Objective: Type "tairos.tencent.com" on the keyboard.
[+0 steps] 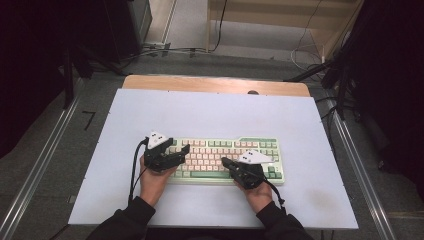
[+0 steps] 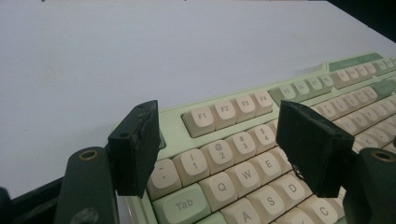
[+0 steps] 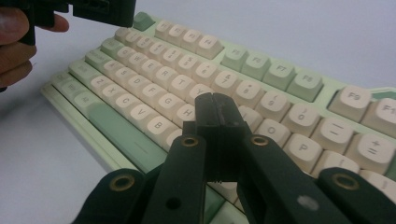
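On the white table in the high view, the keyboard lies under both my grippers. In the left gripper view, my left gripper stands spread, empty, above the Q key. In the right gripper view, my right gripper is clenched on nothing, poised over the middle keys; I judge the pressing is barely begun.

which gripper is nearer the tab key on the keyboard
Left. The left gripper hangs open over the keyboard's left end, Tab key just below its jaws. The right gripper is shut over the middle-right letter keys.
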The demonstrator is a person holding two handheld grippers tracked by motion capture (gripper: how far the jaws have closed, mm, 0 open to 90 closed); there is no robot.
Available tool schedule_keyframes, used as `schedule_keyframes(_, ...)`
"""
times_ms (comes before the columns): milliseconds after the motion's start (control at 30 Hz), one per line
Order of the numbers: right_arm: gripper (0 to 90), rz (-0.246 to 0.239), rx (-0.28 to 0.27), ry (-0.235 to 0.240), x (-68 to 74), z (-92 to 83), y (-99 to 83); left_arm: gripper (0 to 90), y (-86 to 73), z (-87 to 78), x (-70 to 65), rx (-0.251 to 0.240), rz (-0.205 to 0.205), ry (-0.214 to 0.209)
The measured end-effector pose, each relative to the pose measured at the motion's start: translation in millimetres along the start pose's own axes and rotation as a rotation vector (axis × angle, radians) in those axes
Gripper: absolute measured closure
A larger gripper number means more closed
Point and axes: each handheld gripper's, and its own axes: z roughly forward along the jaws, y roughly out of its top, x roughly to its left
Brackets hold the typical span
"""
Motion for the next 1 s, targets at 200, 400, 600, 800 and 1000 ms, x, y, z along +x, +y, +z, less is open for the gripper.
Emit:
schedule_keyframes(200,87.4,-0.026,0.020,0.023,7.4,6.9,1.0,31.6,-0.6,0.8,-0.9,0.001,0.002,-0.004)
schedule_keyframes(400,87.4,-0.036,0.048,0.033,11.1,12.1,-0.1,32.0,-0.9,0.8,-1.6,0.001,0.004,-0.007)
schedule_keyframes(600,87.4,-0.044,0.057,0.040,12.6,14.2,-0.5,32.4,-1.0,0.6,-1.5,0.001,0.003,-0.008)
schedule_keyframes(800,87.4,-0.049,0.066,0.038,13.7,15.5,-0.8,32.4,-1.5,1.6,-2.5,0.004,0.008,-0.010)
schedule_keyframes(1000,87.4,-0.049,0.067,0.037,13.8,15.7,-1.3,32.4,-1.7,2.0,-2.9,0.003,0.006,-0.011)
